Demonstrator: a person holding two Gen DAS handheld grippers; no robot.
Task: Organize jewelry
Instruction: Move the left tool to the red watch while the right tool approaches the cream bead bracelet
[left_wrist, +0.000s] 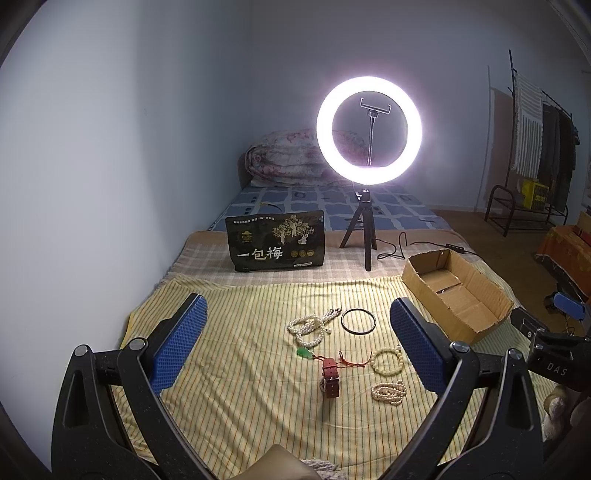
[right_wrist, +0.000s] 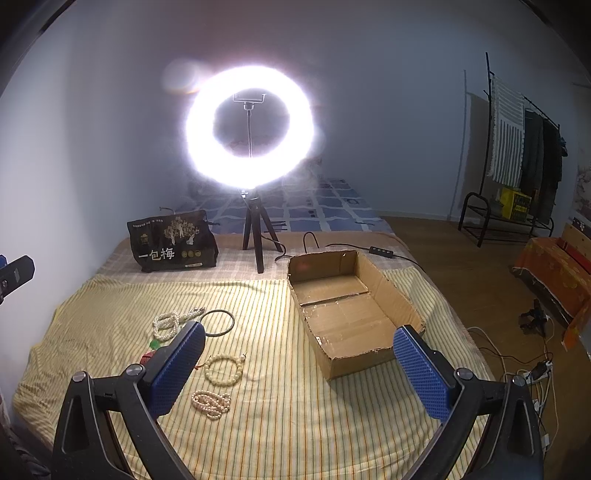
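Note:
Jewelry lies on a yellow striped cloth (left_wrist: 240, 350). A long white bead necklace (left_wrist: 310, 326), a black ring bangle (left_wrist: 358, 321), a green pendant on red cord (left_wrist: 305, 353), a red watch (left_wrist: 331, 376), a cream bead bracelet (left_wrist: 386, 362) and a small pearl strand (left_wrist: 388, 393) lie between my left gripper's fingers. My left gripper (left_wrist: 295, 347) is open and empty above them. My right gripper (right_wrist: 299, 369) is open and empty, beside the bracelet (right_wrist: 224, 369), the pearl strand (right_wrist: 211, 403) and the bangle (right_wrist: 218, 322). An empty cardboard box (right_wrist: 347, 317) sits at the right.
A lit ring light on a tripod (left_wrist: 367, 129) and a black bag (left_wrist: 275, 242) stand behind the cloth. Cables (left_wrist: 402, 251) run behind the box (left_wrist: 454, 291). A folded quilt (left_wrist: 284, 155) lies on the bed. A clothes rack (right_wrist: 524, 147) stands far right.

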